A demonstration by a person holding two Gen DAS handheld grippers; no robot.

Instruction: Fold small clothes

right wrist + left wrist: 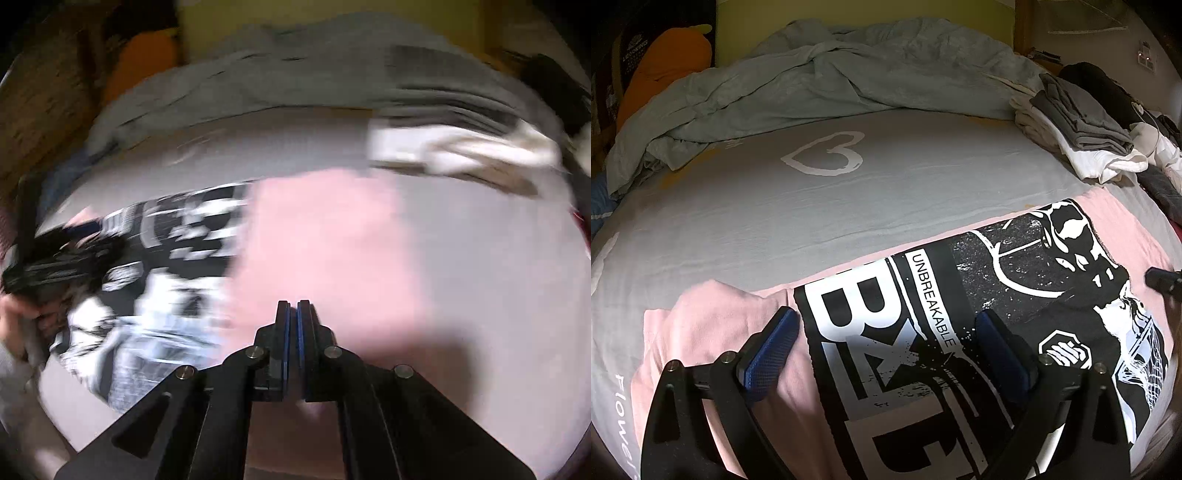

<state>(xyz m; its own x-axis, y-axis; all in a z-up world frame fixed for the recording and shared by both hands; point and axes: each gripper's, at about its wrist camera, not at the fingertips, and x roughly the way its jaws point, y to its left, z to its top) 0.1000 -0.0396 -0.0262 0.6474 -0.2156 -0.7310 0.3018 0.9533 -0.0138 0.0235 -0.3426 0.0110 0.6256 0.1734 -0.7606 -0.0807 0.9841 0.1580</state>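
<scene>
A pink T-shirt [713, 332] with a large black-and-white print [923, 332] lies flat on the grey bed sheet [775, 221]. My left gripper [886, 315] hangs open just above it, with the blue pads [775, 343] straddling the print's left part and nothing between them. In the blurred right wrist view my right gripper [293, 304] is shut over the plain pink part of the shirt [314, 240]. Whether cloth is pinched between its pads I cannot tell. Its dark tip [1161, 282] shows at the right edge of the left wrist view.
A crumpled grey-blue duvet [831, 74] fills the back of the bed. A stack of folded grey and white clothes [1082, 125] sits at the back right, with dark garments behind it. An orange cushion [665, 66] leans at the back left. A white heart [827, 155] is printed on the sheet.
</scene>
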